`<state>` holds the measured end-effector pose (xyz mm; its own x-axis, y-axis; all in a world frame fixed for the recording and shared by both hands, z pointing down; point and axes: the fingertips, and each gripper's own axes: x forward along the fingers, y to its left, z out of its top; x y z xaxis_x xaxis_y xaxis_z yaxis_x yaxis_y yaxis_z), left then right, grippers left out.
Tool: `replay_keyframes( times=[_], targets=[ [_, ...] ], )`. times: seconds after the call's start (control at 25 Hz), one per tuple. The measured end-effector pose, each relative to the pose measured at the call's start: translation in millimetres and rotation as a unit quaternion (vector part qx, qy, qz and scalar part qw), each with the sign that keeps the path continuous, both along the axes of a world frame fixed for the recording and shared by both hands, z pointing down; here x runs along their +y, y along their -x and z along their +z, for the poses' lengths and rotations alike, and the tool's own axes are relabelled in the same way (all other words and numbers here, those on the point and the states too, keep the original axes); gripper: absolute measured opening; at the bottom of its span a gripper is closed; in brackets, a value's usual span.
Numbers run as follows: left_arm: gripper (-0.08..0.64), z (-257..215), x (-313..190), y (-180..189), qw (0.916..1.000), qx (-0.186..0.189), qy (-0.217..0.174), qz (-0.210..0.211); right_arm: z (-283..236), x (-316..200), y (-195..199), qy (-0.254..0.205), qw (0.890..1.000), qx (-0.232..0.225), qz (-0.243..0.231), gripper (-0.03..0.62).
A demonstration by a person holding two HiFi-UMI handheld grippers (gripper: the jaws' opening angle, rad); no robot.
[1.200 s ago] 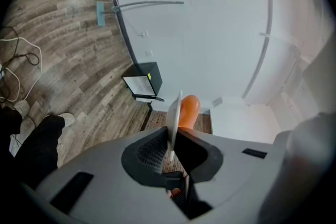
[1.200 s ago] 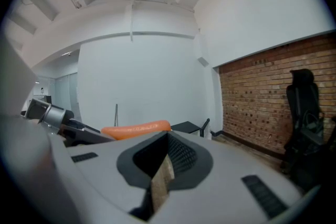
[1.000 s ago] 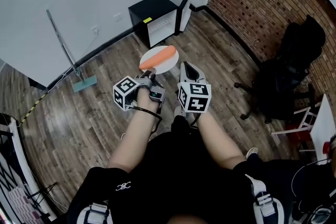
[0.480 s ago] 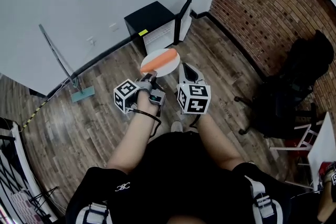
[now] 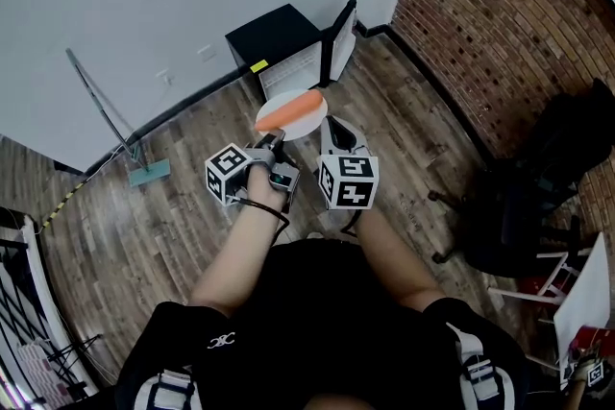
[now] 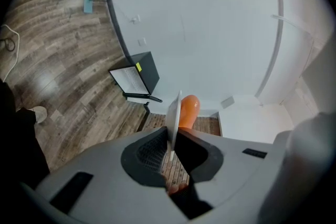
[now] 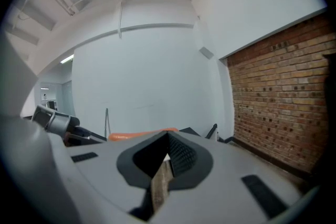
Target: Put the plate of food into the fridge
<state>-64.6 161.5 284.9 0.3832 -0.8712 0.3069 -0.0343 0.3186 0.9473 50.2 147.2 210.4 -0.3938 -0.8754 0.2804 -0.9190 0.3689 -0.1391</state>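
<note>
The plate point(image 5: 307, 121) is being gripped by its near rim in the left gripper point(image 5: 272, 141), and it is held out level above the wooden floor point(image 5: 144, 235). In the left gripper view the rim point(image 6: 173, 115) is seen edge-on, clamped between the jaws of that gripper point(image 6: 171, 135). An orange piece of food point(image 5: 288, 108) is laid across the plate and shows up beyond the rim point(image 6: 187, 112).

The right gripper point(image 5: 336, 126) is carried just beside the plate's right edge. Its jaws point(image 7: 167, 157) are drawn together with nothing gripped, and only a thin slit of floor is seen between them.

Just ahead, the black fridge point(image 5: 274, 38) is set against the white wall. Its door point(image 5: 339, 36) is swung open to the right and the pale inside point(image 5: 293, 67) is turned towards the plate. Bare boards are seen between plate and fridge.

Off to the left, a mop point(image 5: 149, 173) is leaned on the wall, well apart. On the right, a brick wall point(image 5: 480, 24) is seen, and a black office chair point(image 5: 538, 187) is parked beside it, well clear.
</note>
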Motion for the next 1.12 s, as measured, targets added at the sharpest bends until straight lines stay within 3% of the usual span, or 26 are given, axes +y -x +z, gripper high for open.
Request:
replay_keyframes(
  times=[0.44, 1.12],
  targets=[
    [0.041, 23.7, -38.0, 0.5, 0.9995, 0.014, 0.010, -0.027, 24.0, -43.0, -8.2, 0.023, 1.000, 0.002, -0.004, 0.014],
    [0.040, 32.5, -200.4, -25.0, 0.9993, 0.009, 0.014, 0.032, 28.8, -192.7, -39.4, 0.038, 0.998, 0.000, 0.055, 0.014]
  ],
)
